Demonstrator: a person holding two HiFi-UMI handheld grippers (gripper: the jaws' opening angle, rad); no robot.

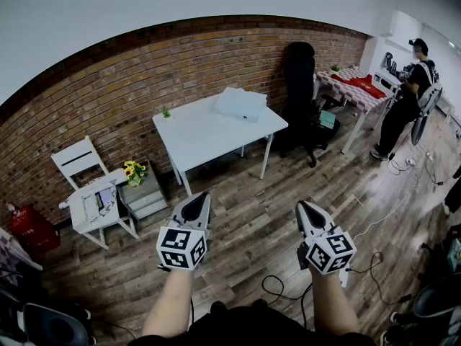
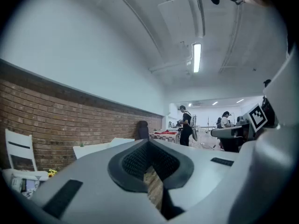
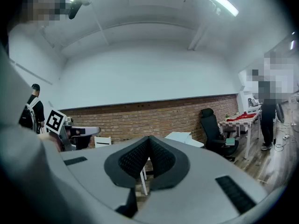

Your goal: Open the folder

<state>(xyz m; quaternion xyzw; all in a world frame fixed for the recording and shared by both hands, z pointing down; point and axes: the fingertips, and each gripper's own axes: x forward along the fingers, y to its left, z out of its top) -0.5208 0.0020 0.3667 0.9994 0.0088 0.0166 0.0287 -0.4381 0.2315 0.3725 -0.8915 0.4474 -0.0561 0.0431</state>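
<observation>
A pale folder [image 1: 240, 104] lies on the far right part of a white table [image 1: 202, 135] that stands against the brick wall; it shows small in the right gripper view as the folder [image 3: 184, 138]. My left gripper [image 1: 204, 196] and right gripper [image 1: 301, 205] are held level over the wooden floor, well short of the table, side by side. Both are shut with nothing between the jaws. In the left gripper view the left gripper [image 2: 148, 143] points toward the table [image 2: 96, 148], and the right gripper [image 3: 149, 138] points the same way.
A black office chair [image 1: 300, 85] stands right of the table. A white chair [image 1: 92, 193] with papers and a small flower box [image 1: 134, 171] sit at the left. A person [image 1: 408, 96] stands by a second table [image 1: 356, 85] at far right. Cables [image 1: 288, 287] lie on the floor.
</observation>
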